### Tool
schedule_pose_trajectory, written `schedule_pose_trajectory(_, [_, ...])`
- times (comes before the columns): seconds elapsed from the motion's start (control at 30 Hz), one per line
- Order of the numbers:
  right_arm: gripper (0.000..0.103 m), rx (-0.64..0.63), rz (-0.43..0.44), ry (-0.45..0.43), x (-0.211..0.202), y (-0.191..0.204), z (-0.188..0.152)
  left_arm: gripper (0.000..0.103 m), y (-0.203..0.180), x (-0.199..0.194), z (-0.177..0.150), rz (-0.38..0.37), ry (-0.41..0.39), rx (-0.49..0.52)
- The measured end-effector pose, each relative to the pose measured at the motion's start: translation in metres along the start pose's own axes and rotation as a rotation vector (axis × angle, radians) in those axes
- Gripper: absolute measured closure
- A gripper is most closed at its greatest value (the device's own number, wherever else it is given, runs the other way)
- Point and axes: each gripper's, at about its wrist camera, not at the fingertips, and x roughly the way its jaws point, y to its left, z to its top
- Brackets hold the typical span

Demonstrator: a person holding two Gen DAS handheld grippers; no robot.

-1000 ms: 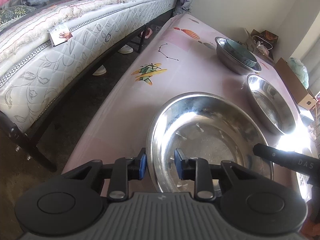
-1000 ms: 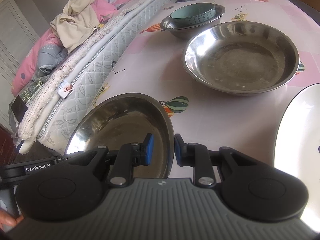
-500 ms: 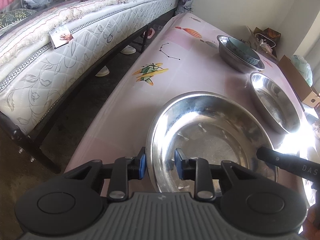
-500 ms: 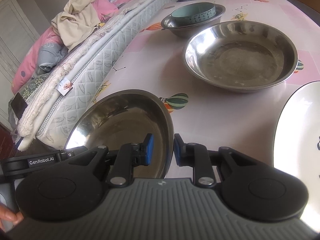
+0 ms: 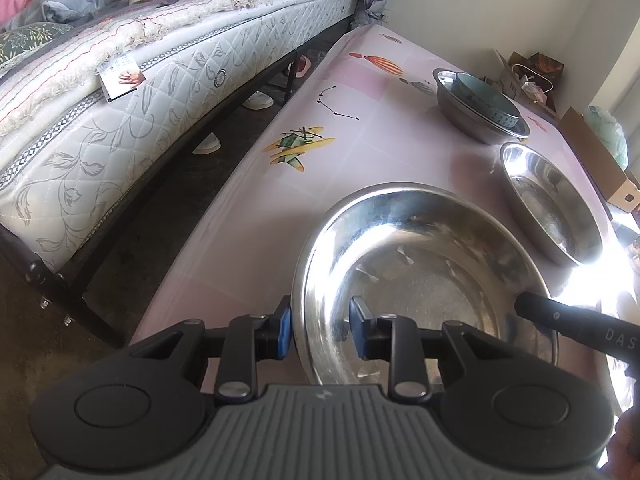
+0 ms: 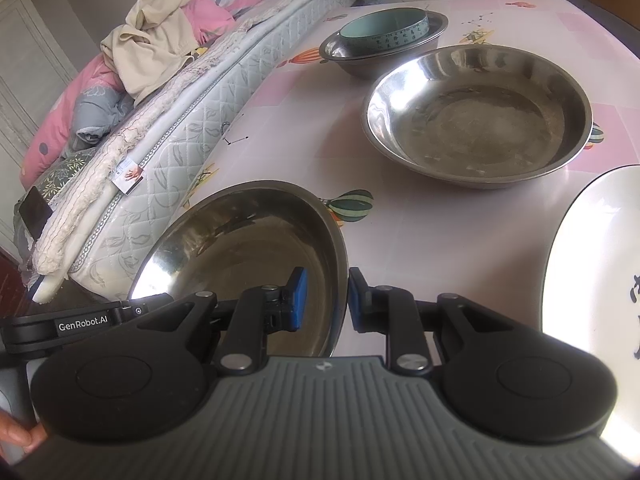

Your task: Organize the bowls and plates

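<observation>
Two claws grip one large round stainless-steel basin (image 5: 420, 276) by opposite rims. Left gripper (image 5: 320, 326): jaws narrowly parted, blue pads straddling the near-left rim, one pad outside, one inside, closed on it. Right gripper (image 6: 323, 300): same narrow clamp on the basin's right rim. Basin appears tilted over the pink patterned tablecloth (image 6: 400, 216). Ahead of the right gripper: second wide steel basin (image 6: 478, 116), empty. Beyond it: smaller steel bowl (image 6: 356, 58) holding a teal ceramic bowl (image 6: 384, 28). Right of the right gripper: white plate (image 6: 592, 260), partly in view.
</observation>
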Motion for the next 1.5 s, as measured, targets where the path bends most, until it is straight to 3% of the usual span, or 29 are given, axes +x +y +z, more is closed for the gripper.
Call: schedule_pose_trajectory(1.5, [0.081, -0.021, -0.009, -0.010, 0.0014, 0.0022, 0.0006, 0.069, -0.0099, 0.0000, 0.0031, 0.045, -0.003, 0.037])
